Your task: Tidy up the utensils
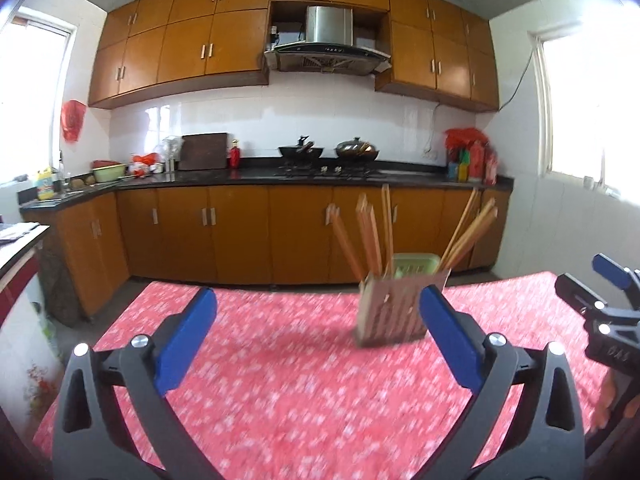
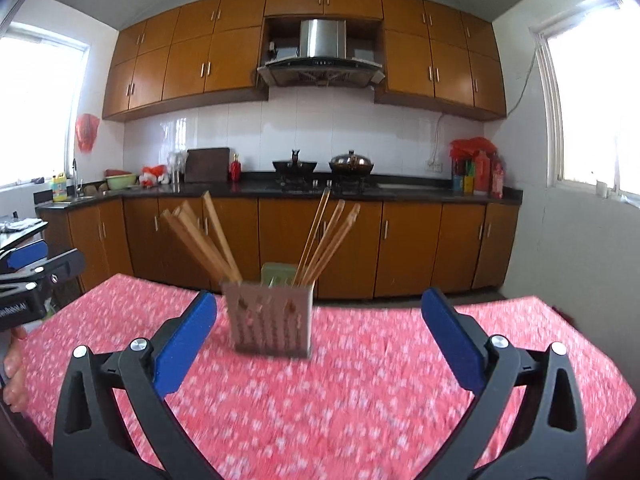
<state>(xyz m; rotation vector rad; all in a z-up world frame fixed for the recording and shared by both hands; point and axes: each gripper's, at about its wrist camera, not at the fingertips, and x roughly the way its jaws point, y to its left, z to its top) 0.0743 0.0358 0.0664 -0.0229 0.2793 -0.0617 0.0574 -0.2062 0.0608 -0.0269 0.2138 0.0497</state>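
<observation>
A slotted utensil holder (image 1: 394,312) (image 2: 272,322) stands on the red flowered tablecloth (image 1: 280,380) (image 2: 360,392), with a green box (image 1: 416,265) (image 2: 278,274) right behind it. Two bunches of wooden chopsticks (image 1: 370,236) (image 2: 204,236) lean out of it to the left and the right. My left gripper (image 1: 318,334) is open, nothing between its blue pads (image 1: 188,340); the holder lies just ahead, near the right pad. My right gripper (image 2: 320,338) is open and empty too, with the holder ahead between its pads. Each gripper shows at the edge of the other's view.
Beyond the table's far edge run brown kitchen cabinets (image 2: 280,236) under a dark counter (image 2: 260,188) with a stove and pans (image 2: 320,168). A sink and bottles (image 2: 60,188) are at the left, red bottles (image 2: 480,168) at the right. A side table (image 1: 20,240) is at the left.
</observation>
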